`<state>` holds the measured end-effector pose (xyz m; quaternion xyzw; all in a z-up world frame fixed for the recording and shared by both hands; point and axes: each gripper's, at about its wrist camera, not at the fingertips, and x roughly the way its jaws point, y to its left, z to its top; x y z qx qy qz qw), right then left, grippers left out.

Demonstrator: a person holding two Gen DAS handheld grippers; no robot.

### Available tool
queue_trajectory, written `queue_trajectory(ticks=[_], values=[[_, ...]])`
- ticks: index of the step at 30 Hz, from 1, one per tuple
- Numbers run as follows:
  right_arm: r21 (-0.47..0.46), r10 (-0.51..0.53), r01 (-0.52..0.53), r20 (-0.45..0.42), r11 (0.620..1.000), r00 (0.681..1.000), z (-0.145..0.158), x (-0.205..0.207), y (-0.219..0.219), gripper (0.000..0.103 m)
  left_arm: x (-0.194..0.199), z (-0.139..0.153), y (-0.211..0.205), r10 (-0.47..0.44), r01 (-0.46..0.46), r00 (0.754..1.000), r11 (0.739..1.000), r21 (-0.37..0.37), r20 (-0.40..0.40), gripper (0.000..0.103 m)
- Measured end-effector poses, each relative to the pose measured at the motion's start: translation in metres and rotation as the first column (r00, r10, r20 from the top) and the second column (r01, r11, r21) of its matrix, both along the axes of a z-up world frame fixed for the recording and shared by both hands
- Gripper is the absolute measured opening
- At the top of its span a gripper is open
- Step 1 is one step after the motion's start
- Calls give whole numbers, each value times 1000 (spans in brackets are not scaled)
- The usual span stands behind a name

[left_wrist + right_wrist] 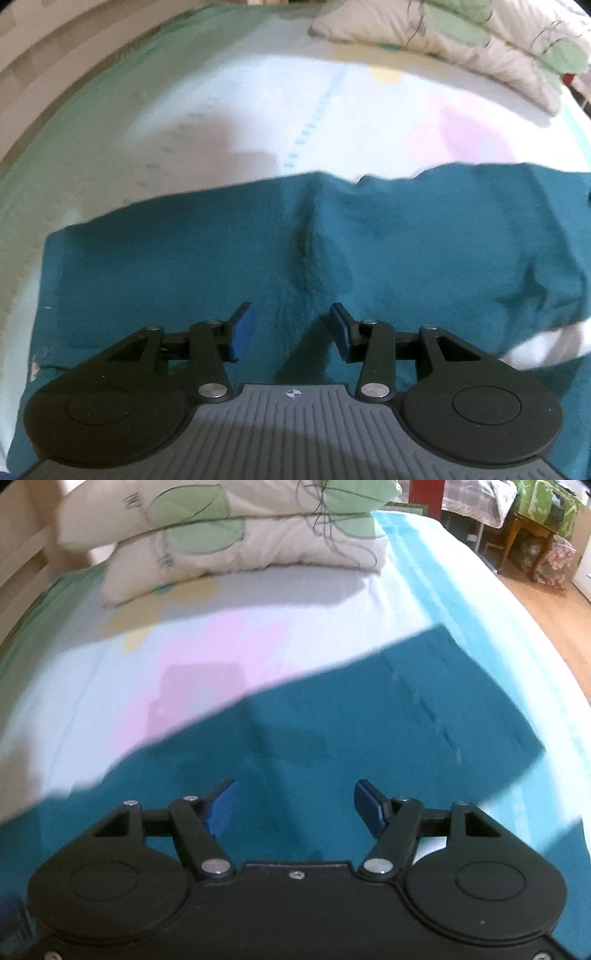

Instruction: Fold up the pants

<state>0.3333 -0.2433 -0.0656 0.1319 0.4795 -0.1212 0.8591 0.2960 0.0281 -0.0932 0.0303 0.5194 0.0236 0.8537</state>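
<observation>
Teal pants [369,236] lie spread on the bed, with a raised crease down the middle in the left wrist view. They also show in the right wrist view [369,716], flat, with a seam line running toward the right. My left gripper [291,332] is open and empty just above the cloth near the crease. My right gripper [293,808] is open and empty over the flat teal cloth. Both have blue pads [242,332].
The bed sheet [258,122] is white with pastel patches and a teal border [461,587]. Folded floral pillows [229,535] lie at the far end. A wooden headboard [44,74] is at left. Wooden floor and furniture [535,539] lie beyond the bed's right edge.
</observation>
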Motion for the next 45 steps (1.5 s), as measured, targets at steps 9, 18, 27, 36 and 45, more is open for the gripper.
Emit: queue_trajectory(ticks=[9, 18, 27, 36, 45], values=[[50, -137, 138, -19, 989, 990, -31, 98, -18, 71, -13, -30, -3, -35, 35, 999, 999, 32, -8, 43], [41, -247, 255, -145, 966, 958, -76, 124, -27, 66, -8, -26, -2, -34, 34, 999, 999, 36, -1, 43], [100, -167, 177, -105, 979, 980, -61, 70, -48, 6, 6, -4, 15, -11, 8, 1000, 991, -132, -20, 42], [147, -101, 117, -107, 982, 989, -67, 25, -58, 7, 42, 36, 26, 85, -75, 996, 967, -243, 33, 42], [203, -75, 83, -47, 976, 996, -69, 3, -63, 7, 81, 20, 53, 206, -217, 976, 929, -299, -67, 42]])
